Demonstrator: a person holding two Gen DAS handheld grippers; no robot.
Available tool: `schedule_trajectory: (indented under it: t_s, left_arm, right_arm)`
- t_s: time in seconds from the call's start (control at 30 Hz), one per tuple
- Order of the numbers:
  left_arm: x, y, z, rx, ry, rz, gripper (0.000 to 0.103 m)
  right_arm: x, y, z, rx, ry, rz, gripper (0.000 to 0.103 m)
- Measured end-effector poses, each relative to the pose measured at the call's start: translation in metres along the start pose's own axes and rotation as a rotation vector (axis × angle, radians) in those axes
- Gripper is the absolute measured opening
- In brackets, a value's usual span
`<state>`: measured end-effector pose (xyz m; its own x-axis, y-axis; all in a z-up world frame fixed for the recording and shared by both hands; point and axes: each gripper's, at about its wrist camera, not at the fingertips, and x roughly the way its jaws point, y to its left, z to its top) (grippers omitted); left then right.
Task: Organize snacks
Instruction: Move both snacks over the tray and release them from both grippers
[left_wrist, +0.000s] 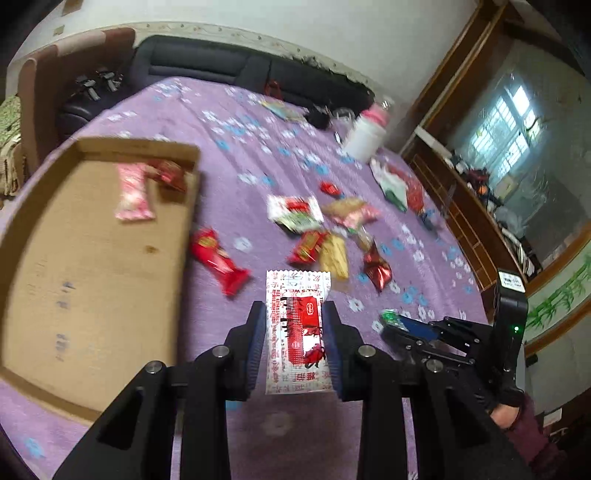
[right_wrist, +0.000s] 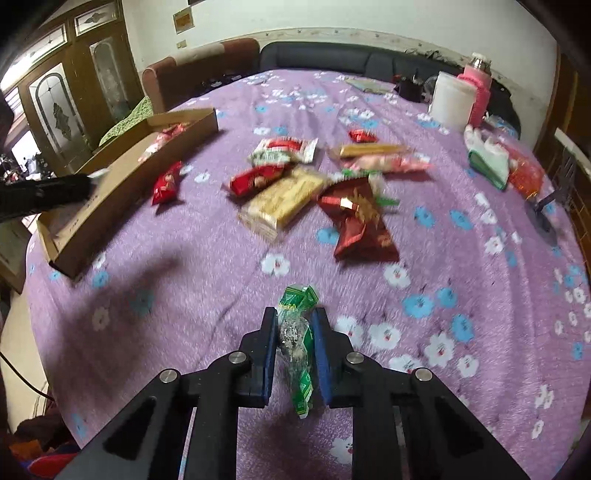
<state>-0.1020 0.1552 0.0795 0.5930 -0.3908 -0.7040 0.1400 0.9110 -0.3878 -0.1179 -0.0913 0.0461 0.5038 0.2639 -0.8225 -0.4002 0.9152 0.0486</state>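
Left tongs (left_wrist: 294, 332) clamped on a white-and-red snack packet (left_wrist: 297, 328), pads pressed against its two long edges, packet's long axis running straight out along the fingers, far end poking past the tips. Held clear above the purple flowered tabletop (left_wrist: 258, 155). Right tongs (right_wrist: 294, 350) pinched narrow on a green-and-clear wrapper (right_wrist: 297, 343), also lengthwise along the fingers, its crumpled green top sticking out ahead and its tail hanging below the pads.

Cardboard tray (left_wrist: 92, 266) just to the left of the left tongs in the left wrist view, its near wall almost level with the packet; a pink packet (left_wrist: 133, 192) and a small red one already lying at its far end. From the right wrist view, same tray well off to the left, across the tabletop, with the left tongs showing as a dark shape at its near corner. Left hand therefore far nearer the tray; right hand with the whole loose pile to pass or skirt.

Probable next step: swing left and release over the bare cardboard floor, packet's long axis roughly along the tray's length. Loose snacks yet to be gathered: a red bar (left_wrist: 219, 262) just beside the tray wall, a yellow biscuit pack (right_wrist: 284, 201), a dark red foil bag (right_wrist: 358, 221) and others mid-tabletop.
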Motion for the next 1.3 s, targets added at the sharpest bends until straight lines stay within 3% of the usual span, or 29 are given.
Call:
schedule_trajectory:
  t_s: [0.13, 0.3, 0.43, 0.57, 0.73, 0.97, 1.03, 1.13, 1.2, 1.3]
  left_arm:
    - [-0.025, 0.035, 0.02, -0.043, -0.029, 0.037, 0.029]
    - [-0.039, 0.081, 0.054, -0.064, -0.049, 0.141, 0.029]
    - [-0.027, 0.124, 0.082, -0.126, -0.02, 0.161, 0.03]
    - [0.002, 0.169, 0.102, -0.21, 0.014, 0.178, 0.03]
    - [0.03, 0.208, 0.11, -0.297, 0.029, 0.202, 0.03]
    - [0.039, 0.231, 0.114, -0.35, 0.019, 0.196, 0.03]
    - [0.037, 0.23, 0.116, -0.344, 0.006, 0.204, 0.037]
    - [0.03, 0.223, 0.116, -0.318, -0.014, 0.22, 0.048]
    - [0.022, 0.216, 0.117, -0.305, -0.033, 0.218, 0.049]
    - [0.006, 0.206, 0.115, -0.301, -0.058, 0.217, 0.051]
  right_arm:
    - [-0.013, 0.016, 0.03, 0.002, -0.037, 0.073, 0.02]
    - [-0.012, 0.05, 0.079, -0.001, -0.04, 0.214, 0.021]
    - [0.005, 0.091, 0.128, -0.007, -0.02, 0.323, 0.021]
    - [0.042, 0.132, 0.172, -0.009, 0.011, 0.37, 0.021]
    - [0.099, 0.167, 0.21, 0.016, 0.055, 0.381, 0.021]
    - [0.143, 0.183, 0.226, 0.042, 0.103, 0.386, 0.022]
    - [0.145, 0.184, 0.226, 0.048, 0.091, 0.378, 0.023]
    - [0.139, 0.183, 0.227, 0.039, 0.068, 0.386, 0.039]
    - [0.127, 0.179, 0.228, 0.032, 0.03, 0.376, 0.054]
    - [0.104, 0.163, 0.228, 0.036, -0.024, 0.361, 0.055]
